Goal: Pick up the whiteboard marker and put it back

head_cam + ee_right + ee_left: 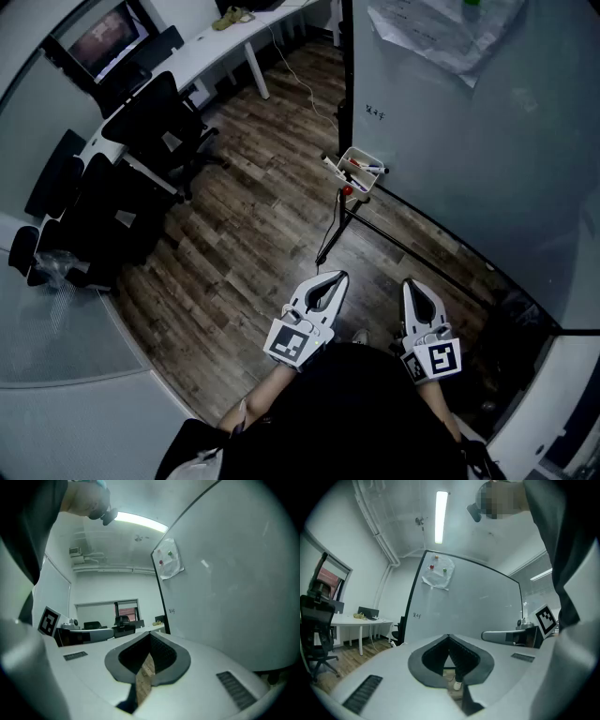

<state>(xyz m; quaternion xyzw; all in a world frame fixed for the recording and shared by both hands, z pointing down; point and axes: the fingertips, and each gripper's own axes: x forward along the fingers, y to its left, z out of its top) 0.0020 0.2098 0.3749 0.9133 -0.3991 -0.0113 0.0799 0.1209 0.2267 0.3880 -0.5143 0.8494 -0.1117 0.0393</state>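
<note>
The left claw (336, 278) and right claw (411, 285) hover pressed together and empty at lower centre, apparently poised before any reach, while the whiteboard marker (369, 169) lies in its tray (345, 156) just above centre, well apart

Whiteboard (469, 141) fills 1 to 3 o'clock, standing on the floor (244, 244). Marker tray (358, 172) at 12 o'clock by the board's left edge, markers (367, 169) lying in it. Chairs (155, 127) at 10 o'clock, before the desk (211, 52) at 11. Monitor (98, 42) behind the chairs. Left gripper (339, 274) and right gripper (410, 281) side by side at 6 o'clock, well apart from the tray.
</note>
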